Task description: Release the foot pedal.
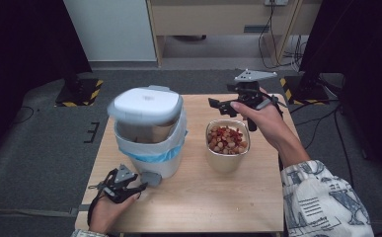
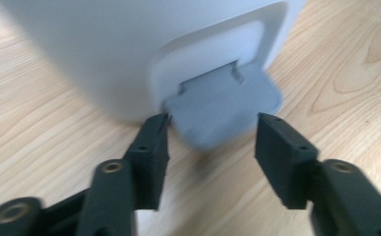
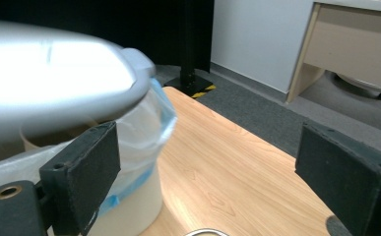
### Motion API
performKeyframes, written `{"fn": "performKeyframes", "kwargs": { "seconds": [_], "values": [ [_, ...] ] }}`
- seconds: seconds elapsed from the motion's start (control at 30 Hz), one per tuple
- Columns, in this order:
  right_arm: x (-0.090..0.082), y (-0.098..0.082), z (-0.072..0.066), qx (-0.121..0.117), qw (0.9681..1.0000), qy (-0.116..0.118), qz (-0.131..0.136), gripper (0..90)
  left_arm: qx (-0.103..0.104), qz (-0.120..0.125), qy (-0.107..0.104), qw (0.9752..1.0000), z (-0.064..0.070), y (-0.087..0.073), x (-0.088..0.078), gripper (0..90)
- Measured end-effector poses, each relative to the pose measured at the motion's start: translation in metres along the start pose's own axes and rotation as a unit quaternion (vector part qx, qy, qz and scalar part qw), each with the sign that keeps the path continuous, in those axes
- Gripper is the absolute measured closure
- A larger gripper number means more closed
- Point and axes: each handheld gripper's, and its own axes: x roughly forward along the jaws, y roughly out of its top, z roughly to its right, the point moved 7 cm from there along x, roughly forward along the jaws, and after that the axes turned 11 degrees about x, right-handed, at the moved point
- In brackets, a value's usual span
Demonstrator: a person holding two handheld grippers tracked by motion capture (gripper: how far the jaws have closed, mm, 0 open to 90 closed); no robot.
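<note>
- While the bin's lid (image 1: 146, 104) stands tipped up at the upper left of the high view, the left hand-held gripper (image 1: 140, 190) sits low at the grey pedal (image 2: 222, 110), jaws released on either side of it with no pad pressing; the lid's raised state suggests the pedal is being worked (likely by the gripper body).
- The pedal bin (image 1: 151, 133), lined with a blue-edged bag (image 3: 143, 132), stands left of centre on the table (image 1: 203, 197).
- The metal bowl of nuts (image 1: 226, 143) sits just right of it, close for tipping in.
- The right hand-held gripper (image 1: 228, 106) hovers above the bowl, jaws apart and empty, seemingly headed for its rim.
</note>
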Motion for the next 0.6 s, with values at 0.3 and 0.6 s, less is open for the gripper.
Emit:
{"fn": "performKeyframes", "kwargs": {
  "seconds": [0.3,0.6],
  "values": [
    [-0.013,-0.003,0.016,0.004,0.9998,-0.018,0.005,9.5,-0.013,-0.010,0.031,0.9994,-0.013,-0.005,0.005,17.4],
    [-0.023,-0.004,0.029,0.009,0.9993,-0.033,0.011,9.1,-0.016,-0.014,0.044,0.9988,-0.020,-0.009,0.007,8.8]
  ]
}}
